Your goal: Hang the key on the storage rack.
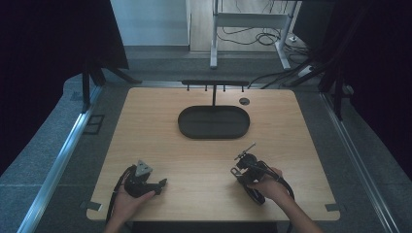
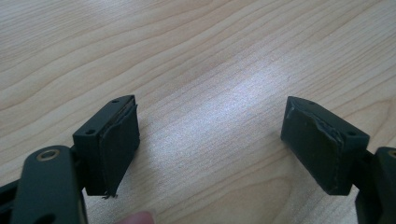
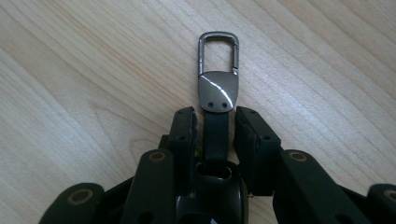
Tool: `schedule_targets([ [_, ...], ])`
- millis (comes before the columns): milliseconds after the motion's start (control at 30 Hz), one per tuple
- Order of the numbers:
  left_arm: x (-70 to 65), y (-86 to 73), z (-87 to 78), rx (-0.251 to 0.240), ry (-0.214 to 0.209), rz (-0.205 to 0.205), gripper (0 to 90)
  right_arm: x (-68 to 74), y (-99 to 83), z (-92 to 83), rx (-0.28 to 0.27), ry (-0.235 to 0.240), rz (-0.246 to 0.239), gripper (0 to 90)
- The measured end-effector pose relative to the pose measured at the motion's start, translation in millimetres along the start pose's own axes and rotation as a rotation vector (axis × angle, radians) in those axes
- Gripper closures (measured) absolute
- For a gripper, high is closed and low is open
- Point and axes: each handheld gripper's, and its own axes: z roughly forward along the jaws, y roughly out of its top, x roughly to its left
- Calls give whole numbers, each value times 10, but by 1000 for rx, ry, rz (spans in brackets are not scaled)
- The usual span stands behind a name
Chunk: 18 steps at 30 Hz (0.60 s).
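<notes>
Wooden table [image 1: 160, 126], dark oval tray [image 1: 214, 122] with hook rack at back. Left gripper [image 2: 210, 144] spread, empty. Right gripper [image 3: 215, 135] straddles a key-fob strap [image 3: 216, 133], jaws narrowed; pad contact unclear. Metal carabiner clip [image 3: 218, 70] protrudes: light, stiff, slippery; grip the strap.

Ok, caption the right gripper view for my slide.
Right claw straddling a black key strap with metal clasp over the wooden table.

High view dim, dark at both sides; table [image 1: 204, 160] evenly lit from above. Soft glare patch on wood between the left gripper [image 2: 210, 144] pads. Near jaw bases slightly soft.
</notes>
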Motion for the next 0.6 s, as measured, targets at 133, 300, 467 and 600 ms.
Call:
schedule_targets([
  [133,1,0,0,0,-1,1,196,-5,26,-16,14,5,0,674],
  [300,4,-1,-1,-1,-4,2,196,12,56,-30,53,6,-15,689],
  [467,5,-1,-1,-1,-4,3,196,21,75,3,71,-5,-17,712],
  [600,5,-1,-1,-1,-5,3,196,16,101,11,81,-12,-7,747],
])
